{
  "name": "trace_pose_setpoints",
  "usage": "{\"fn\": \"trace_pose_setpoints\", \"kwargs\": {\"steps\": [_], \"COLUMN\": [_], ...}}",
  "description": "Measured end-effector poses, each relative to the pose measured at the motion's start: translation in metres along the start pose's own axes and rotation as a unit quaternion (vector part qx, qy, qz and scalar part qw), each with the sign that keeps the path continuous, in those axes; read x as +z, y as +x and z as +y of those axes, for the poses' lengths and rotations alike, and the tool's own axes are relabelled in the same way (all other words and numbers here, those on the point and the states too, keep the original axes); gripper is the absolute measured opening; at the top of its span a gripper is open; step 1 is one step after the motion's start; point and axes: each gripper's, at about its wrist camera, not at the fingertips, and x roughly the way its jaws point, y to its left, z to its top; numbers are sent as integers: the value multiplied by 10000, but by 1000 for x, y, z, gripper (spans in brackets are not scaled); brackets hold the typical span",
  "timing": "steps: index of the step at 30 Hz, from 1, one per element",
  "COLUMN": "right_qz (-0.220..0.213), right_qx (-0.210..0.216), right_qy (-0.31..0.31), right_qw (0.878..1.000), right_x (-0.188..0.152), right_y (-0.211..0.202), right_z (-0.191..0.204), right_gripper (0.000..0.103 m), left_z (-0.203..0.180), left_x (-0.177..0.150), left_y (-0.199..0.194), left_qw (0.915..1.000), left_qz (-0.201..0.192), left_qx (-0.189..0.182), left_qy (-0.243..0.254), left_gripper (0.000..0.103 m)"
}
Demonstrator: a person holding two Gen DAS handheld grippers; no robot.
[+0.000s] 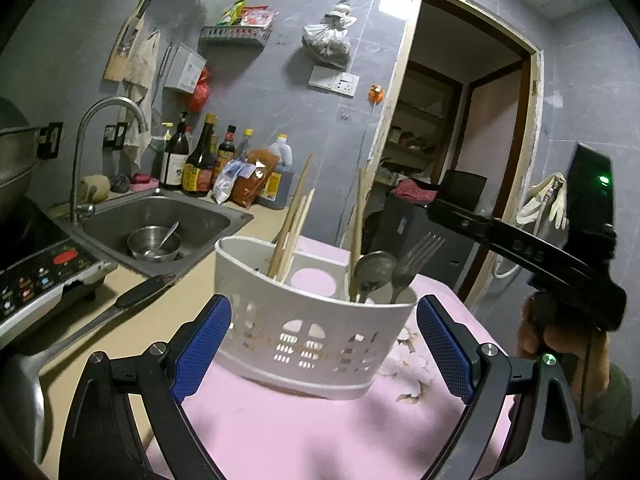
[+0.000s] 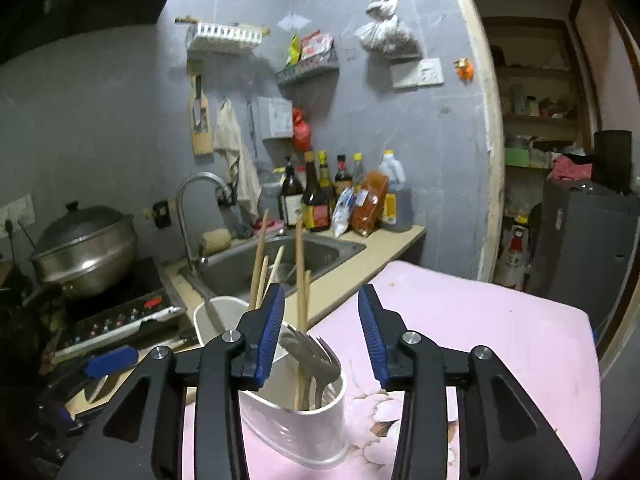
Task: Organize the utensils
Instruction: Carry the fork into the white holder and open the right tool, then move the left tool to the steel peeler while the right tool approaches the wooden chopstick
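Observation:
A white perforated utensil holder (image 1: 316, 332) stands on the pink cloth (image 1: 288, 432). It holds wooden chopsticks (image 1: 292, 216), a metal spoon (image 1: 372, 270) and a fork (image 1: 416, 260). My left gripper (image 1: 324, 340) is open, its blue pads on either side of the holder, not touching it. My right gripper (image 2: 322, 336) is open and empty, hovering above the holder (image 2: 304, 416), over the fork and spoon (image 2: 316, 360) and chopsticks (image 2: 300, 264). The right gripper's body also shows in the left wrist view (image 1: 520, 248).
A steel sink (image 1: 160, 216) with a bowl and spoon (image 1: 154, 244) lies left of the cloth. A knife (image 1: 132, 300) lies on the counter by an induction cooker (image 1: 36, 276). Sauce bottles (image 1: 204, 160) line the wall. A pot (image 2: 86, 248) sits on the cooker. A doorway (image 1: 460, 140) opens at right.

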Motion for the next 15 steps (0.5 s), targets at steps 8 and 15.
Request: {"fn": "trace_pose_setpoints", "kwargs": {"steps": [8, 15], "right_qz": [-950, -1203], "right_qx": [-1151, -2160], "right_qy": [84, -62], "right_qw": [9888, 9689], "right_x": [-6, -26], "right_y": [-79, -133], "right_z": [-18, -31], "right_gripper": [77, 102], "left_z": [-36, -67], "left_x": [19, 20], "left_y": [9, 21], "left_qw": [9986, 9964], "left_qz": [-294, -304], "left_qx": [-255, -539], "left_qy": [368, 575], "left_gripper": [94, 96]}}
